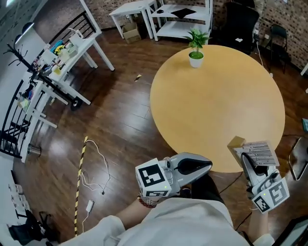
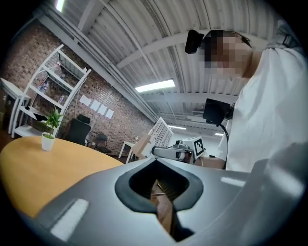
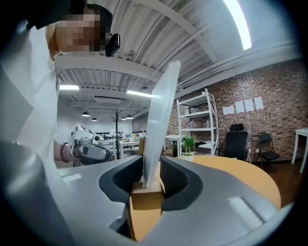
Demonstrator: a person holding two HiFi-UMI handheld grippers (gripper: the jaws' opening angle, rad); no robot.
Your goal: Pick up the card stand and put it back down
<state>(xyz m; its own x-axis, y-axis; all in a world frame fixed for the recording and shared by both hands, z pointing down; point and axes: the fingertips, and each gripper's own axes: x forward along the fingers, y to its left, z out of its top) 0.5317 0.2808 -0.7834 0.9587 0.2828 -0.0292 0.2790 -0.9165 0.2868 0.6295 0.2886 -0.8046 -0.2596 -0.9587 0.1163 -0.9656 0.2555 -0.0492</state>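
Observation:
The card stand is a small wooden block (image 1: 236, 142) with a printed white card (image 1: 260, 152) upright in its slot. It is at the round table's near right edge. My right gripper (image 1: 249, 162) is shut on the card stand. In the right gripper view the card (image 3: 159, 125) rises between the jaws above the block (image 3: 146, 199), with my right gripper (image 3: 151, 169) pressed on it. Whether the block rests on the tabletop I cannot tell. My left gripper (image 1: 208, 166) is shut and holds nothing, just below the table's near edge. My left gripper (image 2: 156, 166) looks towards the card stand (image 2: 160, 130).
The round yellow table (image 1: 216, 101) carries a small potted plant (image 1: 196, 54) at its far side. White shelves (image 1: 53, 62) stand at the left and white tables (image 1: 139, 12) at the back. A cable (image 1: 94, 168) lies on the dark wood floor.

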